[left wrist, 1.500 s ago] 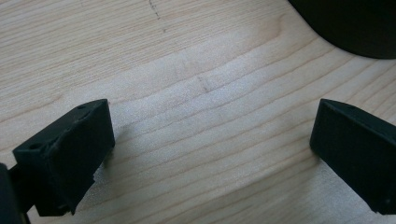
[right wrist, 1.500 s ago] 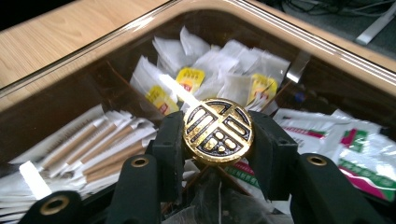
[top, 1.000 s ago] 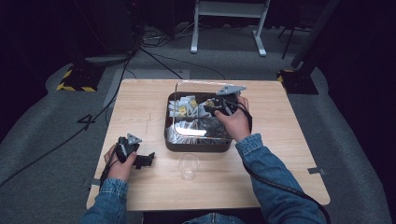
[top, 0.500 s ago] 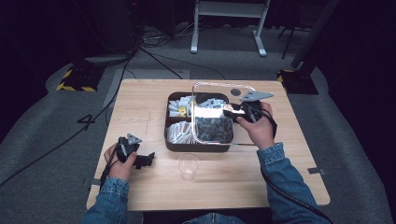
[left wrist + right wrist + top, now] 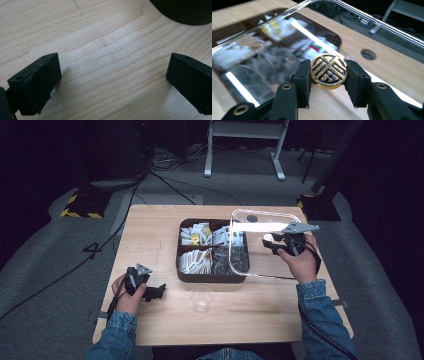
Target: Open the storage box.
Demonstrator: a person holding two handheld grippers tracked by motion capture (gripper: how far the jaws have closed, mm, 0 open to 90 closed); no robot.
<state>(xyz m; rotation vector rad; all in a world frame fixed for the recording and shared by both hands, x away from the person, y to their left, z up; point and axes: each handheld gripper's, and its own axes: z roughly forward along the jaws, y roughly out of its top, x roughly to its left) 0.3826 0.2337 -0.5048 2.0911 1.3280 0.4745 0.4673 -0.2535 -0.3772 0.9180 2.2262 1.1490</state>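
The right gripper (image 5: 328, 86) pinches the gold knob (image 5: 328, 71) of the one clear lid (image 5: 260, 242) to lift it by its handle; the lid hangs half over the one dark box (image 5: 212, 251), which has four parts; the left gripper (image 5: 112, 82) rests spread wide on the table (image 5: 150, 230); one clear cup (image 5: 201, 297) waits nearby.

A lab or recording studio — dark walls, grey carpet (image 5: 60, 320), cables (image 5: 165, 175) across the floor, hazard-striped stand bases (image 5: 80, 207) and one lit wooden table (image 5: 150, 230).
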